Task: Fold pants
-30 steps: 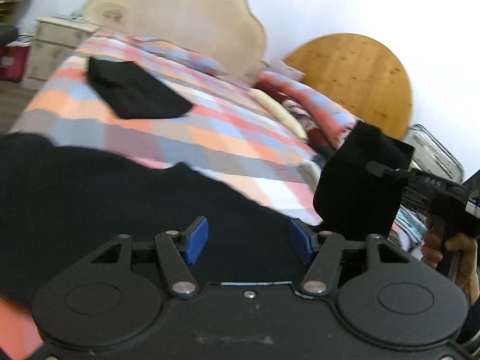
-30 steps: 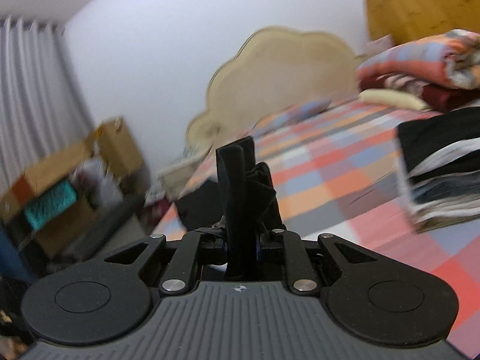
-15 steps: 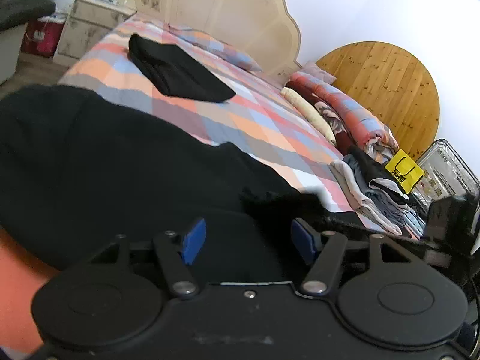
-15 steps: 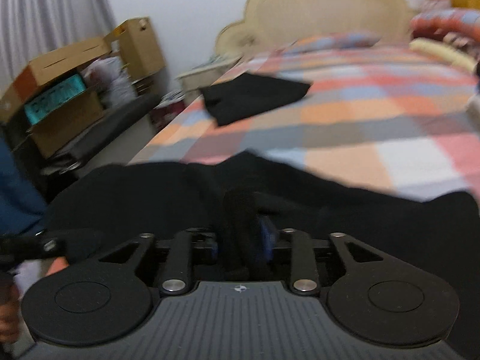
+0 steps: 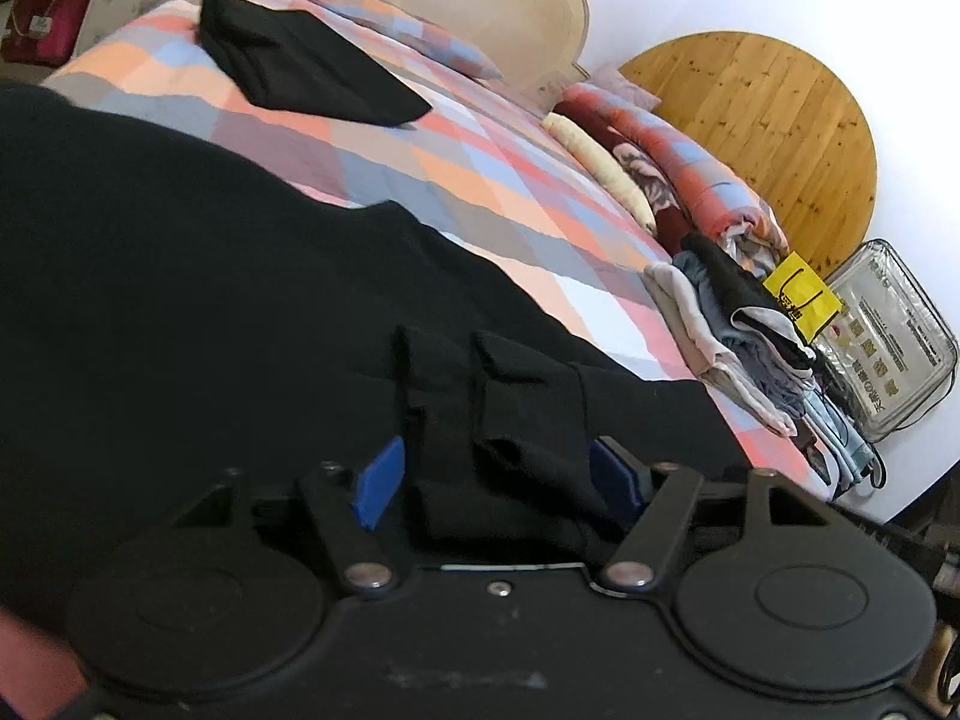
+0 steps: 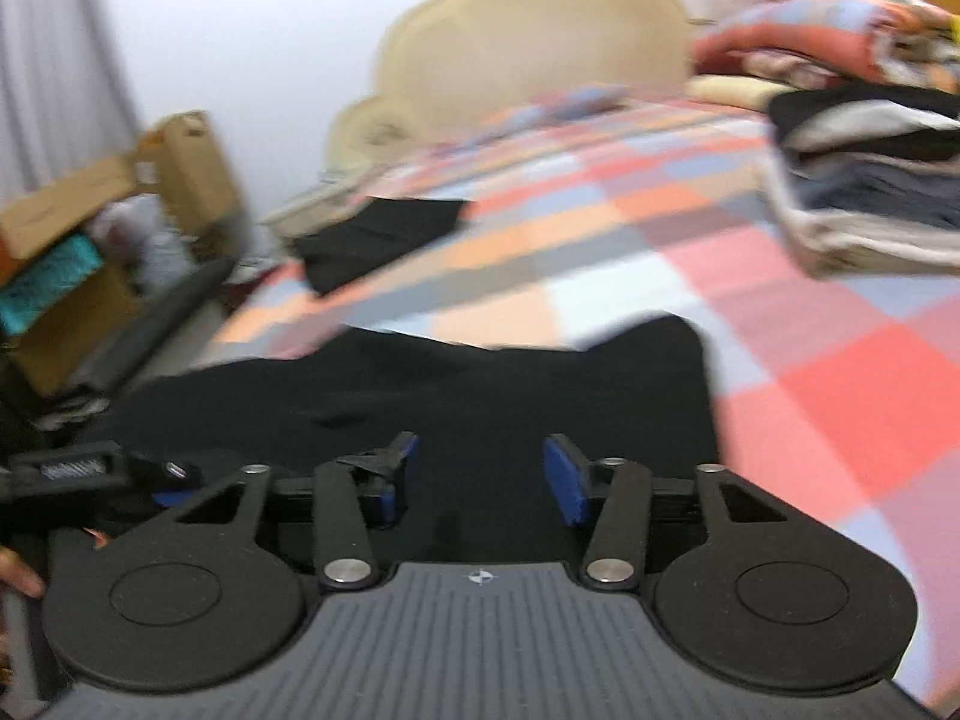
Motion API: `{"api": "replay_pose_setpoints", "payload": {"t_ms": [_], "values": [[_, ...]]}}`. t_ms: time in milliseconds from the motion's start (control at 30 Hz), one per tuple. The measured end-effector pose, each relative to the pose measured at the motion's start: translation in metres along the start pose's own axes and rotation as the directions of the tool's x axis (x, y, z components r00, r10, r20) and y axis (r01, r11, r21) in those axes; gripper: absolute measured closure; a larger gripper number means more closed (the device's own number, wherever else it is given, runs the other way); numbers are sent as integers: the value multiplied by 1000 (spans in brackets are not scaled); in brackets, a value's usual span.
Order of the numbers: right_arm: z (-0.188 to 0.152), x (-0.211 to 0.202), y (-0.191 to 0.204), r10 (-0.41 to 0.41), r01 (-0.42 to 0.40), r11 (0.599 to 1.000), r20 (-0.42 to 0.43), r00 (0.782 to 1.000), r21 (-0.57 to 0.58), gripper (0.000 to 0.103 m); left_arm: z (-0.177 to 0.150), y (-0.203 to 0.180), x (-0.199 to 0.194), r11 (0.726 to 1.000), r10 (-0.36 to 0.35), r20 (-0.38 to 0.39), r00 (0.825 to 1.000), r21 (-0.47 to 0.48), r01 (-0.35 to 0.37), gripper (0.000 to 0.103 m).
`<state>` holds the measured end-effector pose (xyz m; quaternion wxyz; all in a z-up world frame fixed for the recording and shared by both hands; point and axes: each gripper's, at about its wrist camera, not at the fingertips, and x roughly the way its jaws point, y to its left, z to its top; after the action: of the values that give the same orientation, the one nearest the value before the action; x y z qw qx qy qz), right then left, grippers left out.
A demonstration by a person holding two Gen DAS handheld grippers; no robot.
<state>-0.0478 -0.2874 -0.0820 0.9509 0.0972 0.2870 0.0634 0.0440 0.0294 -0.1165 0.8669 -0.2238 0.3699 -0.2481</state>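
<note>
Black pants lie spread on the near part of a checkered bed, also seen in the right wrist view. My left gripper is open, its blue pads either side of a bunched fold of the pants without pinching it. My right gripper is open and empty just above the pants. The left gripper's body shows at the left edge of the right wrist view.
A folded black garment lies farther up the bed, near the headboard. A stack of folded clothes and rolled blankets sit at the bed's right side. Cardboard boxes stand on the floor to the left.
My right gripper has let go of the pants fold and opened. The fold now lies between my left gripper's open pads. The pants lie lowered on the bed.
</note>
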Motion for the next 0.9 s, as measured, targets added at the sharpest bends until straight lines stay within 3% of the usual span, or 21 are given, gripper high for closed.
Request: {"api": "replay_pose_setpoints", "payload": {"t_ms": [100,133,167,200,333,500,567,633,700,800,900], "values": [[-9,-2,-6,-5,5,1000,-6,1000,29,42,0,-12,18,999,41,-5,999,12,-41,40],[-10,-1,-5,-10,11,1000,-7,1000,24,43,-2,-17,22,997,70,9,997,25,-70,61],[-12,-1,-3,-18,19,1000,-9,1000,17,45,-4,-22,25,993,105,22,994,49,-106,90],[-14,-1,-2,-25,25,1000,-12,1000,7,45,-4,-25,24,986,143,40,989,76,-146,91],[-17,1,2,-21,21,1000,-23,1000,-23,46,-3,-23,7,992,112,100,989,55,-118,94],[-14,9,13,45,-45,999,-34,998,1,50,5,-21,-15,989,121,165,979,60,-132,94],[-16,15,17,54,-54,999,-47,997,1,53,4,-15,-11,987,144,158,977,49,-153,94],[-19,23,22,18,-21,999,-72,997,-36,53,-2,-11,3,981,175,101,979,62,-182,93],[-25,30,25,-2,-6,996,-85,996,-87,55,-14,-3,15,977,195,86,977,66,-201,88],[-26,31,25,-12,3,994,-84,996,-106,57,-14,5,7,986,166,96,981,8,-167,86],[-17,25,25,1,-7,998,-92,996,-70,54,-6,4,-11,985,169,96,981,-33,-167,69]]}}
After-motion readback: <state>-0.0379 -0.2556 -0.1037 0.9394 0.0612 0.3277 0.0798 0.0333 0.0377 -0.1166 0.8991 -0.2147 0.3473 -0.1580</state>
